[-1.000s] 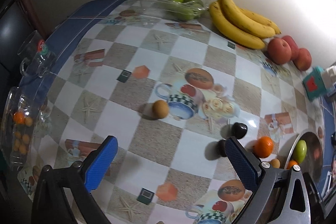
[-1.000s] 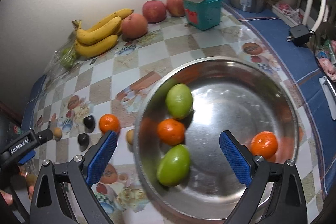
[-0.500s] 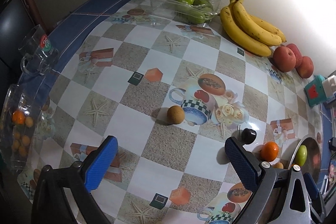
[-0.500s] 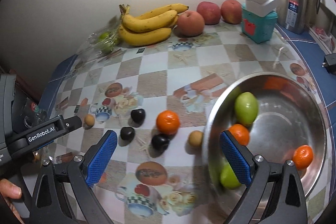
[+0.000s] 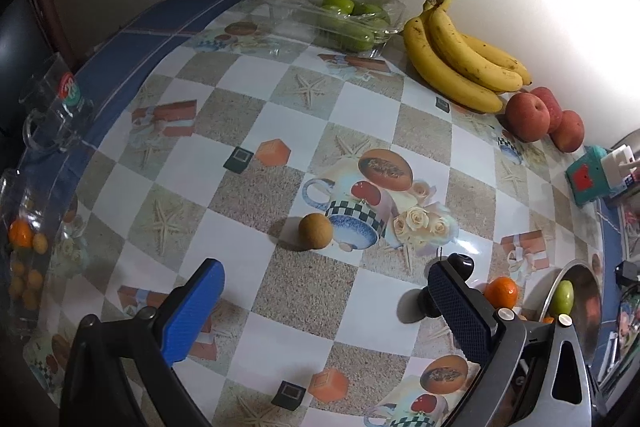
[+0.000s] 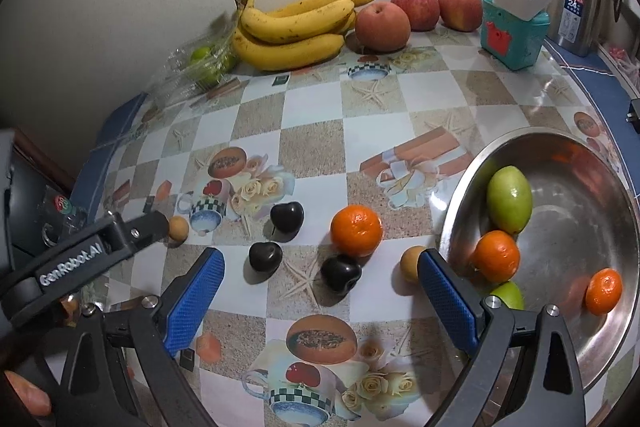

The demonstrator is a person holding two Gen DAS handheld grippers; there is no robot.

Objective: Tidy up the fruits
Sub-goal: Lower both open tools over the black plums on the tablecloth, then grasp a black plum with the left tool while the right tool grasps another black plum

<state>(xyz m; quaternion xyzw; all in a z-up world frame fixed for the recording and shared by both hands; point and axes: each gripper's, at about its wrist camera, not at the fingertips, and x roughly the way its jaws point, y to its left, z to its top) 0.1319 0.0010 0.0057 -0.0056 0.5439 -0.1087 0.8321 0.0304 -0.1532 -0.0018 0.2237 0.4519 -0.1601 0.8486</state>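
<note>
Both tools wide open, nothing held: left tool (image 5: 324, 301) hovers over the small brown fruit (image 5: 315, 231), right tool (image 6: 318, 297) over three dark fruits (image 6: 341, 273) and an orange (image 6: 356, 230) on the surface (image 6: 432, 95). Open checkered room mid-surface. Bowl (image 6: 600, 351) at right edge holds green fruit (image 6: 509, 199) and oranges. Bananas (image 6: 290, 27) and apples (image 6: 382, 21) line the back wall.

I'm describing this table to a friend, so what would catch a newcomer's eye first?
Probably the steel bowl at the right, holding green fruits and oranges. Next, the loose orange among three dark fruits in the middle of the checkered tablecloth. Then the bananas and red apples along the back wall.
</note>
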